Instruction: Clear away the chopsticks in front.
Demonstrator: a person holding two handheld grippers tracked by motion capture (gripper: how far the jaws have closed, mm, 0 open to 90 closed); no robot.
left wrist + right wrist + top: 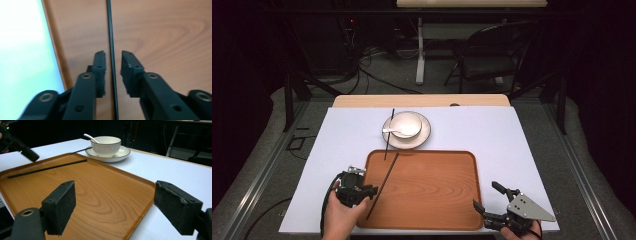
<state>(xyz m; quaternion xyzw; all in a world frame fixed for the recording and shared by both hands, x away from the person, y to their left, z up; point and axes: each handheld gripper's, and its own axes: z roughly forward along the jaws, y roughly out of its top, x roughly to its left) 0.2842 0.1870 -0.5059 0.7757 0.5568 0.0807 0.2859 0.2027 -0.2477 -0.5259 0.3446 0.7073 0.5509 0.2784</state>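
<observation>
A wooden tray [432, 192] is laid on a white sheet [342, 135] covering the table, and it serves as the landmark here. Just beyond the tray's far edge, a white plate [425, 131] is set, with a white bowl [406, 122] on it and a white spoon [391, 131] resting in the bowl, its handle over the rim on the left.

2 black chopsticks are seen. 1 chopstick [382, 186] lies on the tray's left part, running from near the far edge down to the near left corner, where its end passes over the rim. The other chopstick [389, 134] is propped against the plate's left side, with its near end reaching the tray's far rim.

The left gripper [363, 191] is held by a hand [341, 216] at the tray's left rim. In the left gripper view, the tray's chopstick [112, 57] is seen passing between the jaws of this gripper [113, 60], which stand narrowly apart (a thin gap remains on each side, so nothing is clamped).

The right gripper [486, 196] is held just off the tray's near right corner, its jaws spread wide and holding nothing. In the right gripper view, the tray [105, 195], bowl [105, 145] and plate [122, 152] are seen beyond those jaws.
</observation>
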